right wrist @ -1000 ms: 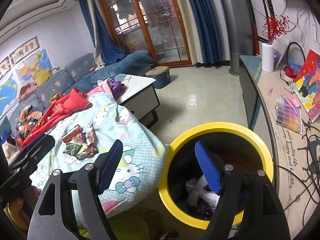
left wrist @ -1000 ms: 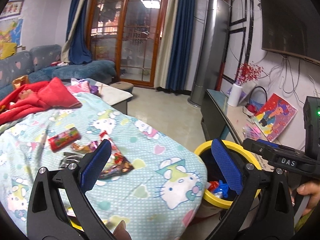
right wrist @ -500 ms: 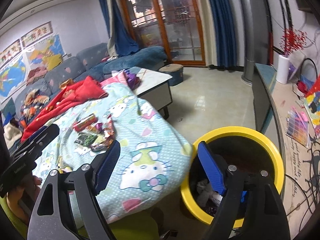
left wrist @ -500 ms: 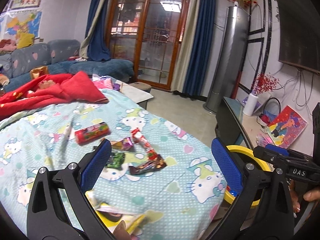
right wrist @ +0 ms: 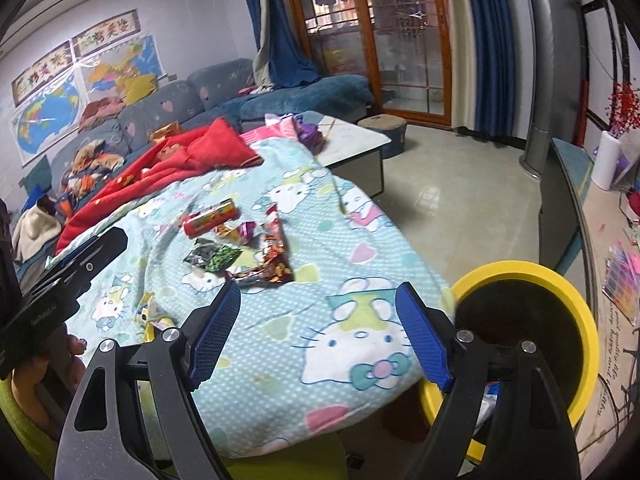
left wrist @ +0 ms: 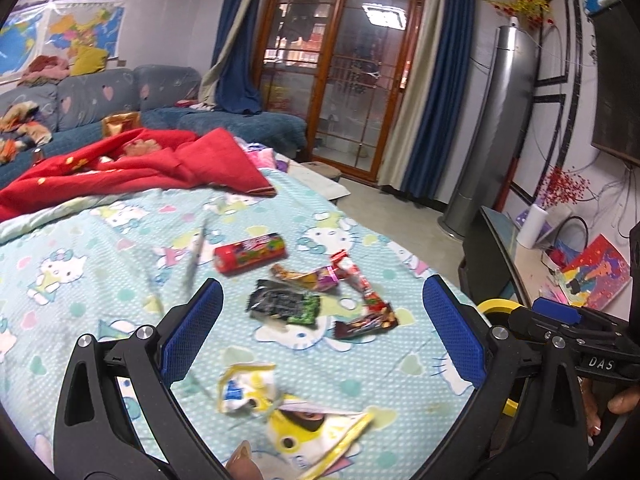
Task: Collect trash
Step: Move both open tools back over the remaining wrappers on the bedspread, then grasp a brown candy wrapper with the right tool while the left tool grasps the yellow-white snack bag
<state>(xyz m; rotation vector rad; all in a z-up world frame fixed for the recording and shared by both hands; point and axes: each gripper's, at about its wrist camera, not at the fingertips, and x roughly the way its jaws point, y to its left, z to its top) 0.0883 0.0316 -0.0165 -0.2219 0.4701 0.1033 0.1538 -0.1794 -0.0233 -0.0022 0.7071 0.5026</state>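
Observation:
Snack trash lies on a light-blue cartoon-cat blanket point(left wrist: 100, 248): a red candy tube point(left wrist: 250, 257), a black-green wrapper point(left wrist: 285, 305), a brown wrapper point(left wrist: 366, 324), a long red wrapper point(left wrist: 352, 274) and a crumpled yellow-white bag point(left wrist: 280, 404). My left gripper point(left wrist: 322, 328) hovers open above the yellow-white bag, nothing between its blue pads. My right gripper point(right wrist: 318, 340) is open over the blanket's near edge, empty, the tube point(right wrist: 211, 217) and wrappers point(right wrist: 216, 258) lying beyond it. A yellow-rimmed bin point(right wrist: 560, 280) stands to the right of the blanket. The right gripper also shows in the left wrist view point(left wrist: 560, 320).
A red quilt point(left wrist: 132, 168) lies at the blanket's far end, before a blue sofa point(left wrist: 92, 100). A low white table point(right wrist: 352, 140) stands beyond. A dark TV cabinet point(right wrist: 560, 184) and a tall grey air conditioner point(left wrist: 492, 132) line the right wall. Tiled floor point(right wrist: 460, 208) lies between.
Both grippers have swung left, away from the yellow bin and over the blanket. The wrappers and the yellow-white bag now lie before the left gripper. Both stayed open and empty.

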